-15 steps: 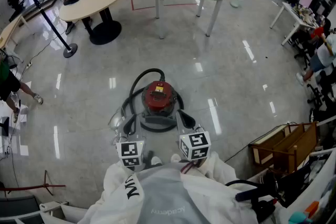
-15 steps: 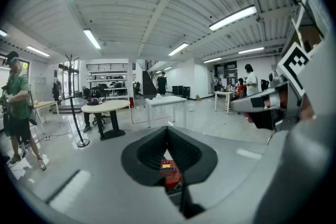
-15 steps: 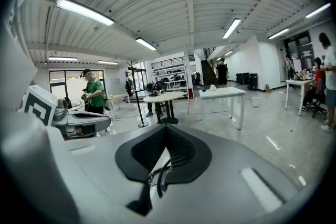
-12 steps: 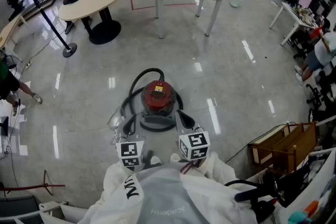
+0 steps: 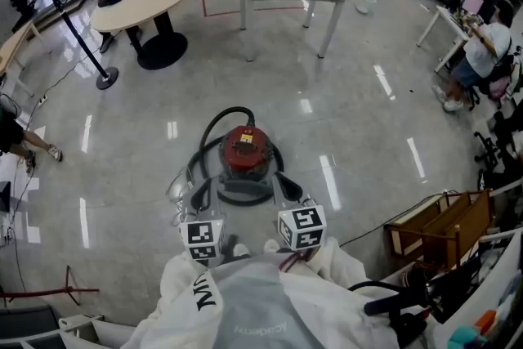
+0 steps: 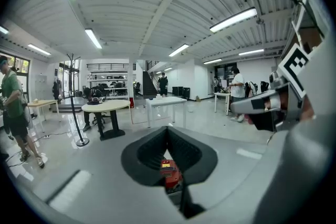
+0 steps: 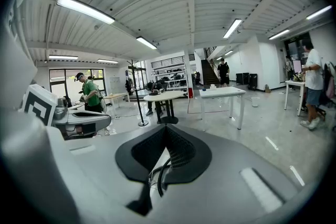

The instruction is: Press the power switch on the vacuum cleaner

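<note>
The vacuum cleaner (image 5: 245, 152) stands on the floor (image 5: 368, 135) just beyond the left tool (image 5: 201, 194) and right tool (image 5: 289, 187). Both are closed, empty

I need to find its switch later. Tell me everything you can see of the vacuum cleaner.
The vacuum cleaner is a squat red canister with a yellow label on top, sitting on a grey-black base. A black hose loops up from behind it. It stands upright on the glossy floor; nothing else visibly touches it.

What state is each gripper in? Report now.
Left gripper: closed, holding nothing.
Right gripper: closed, holding nothing.
</note>
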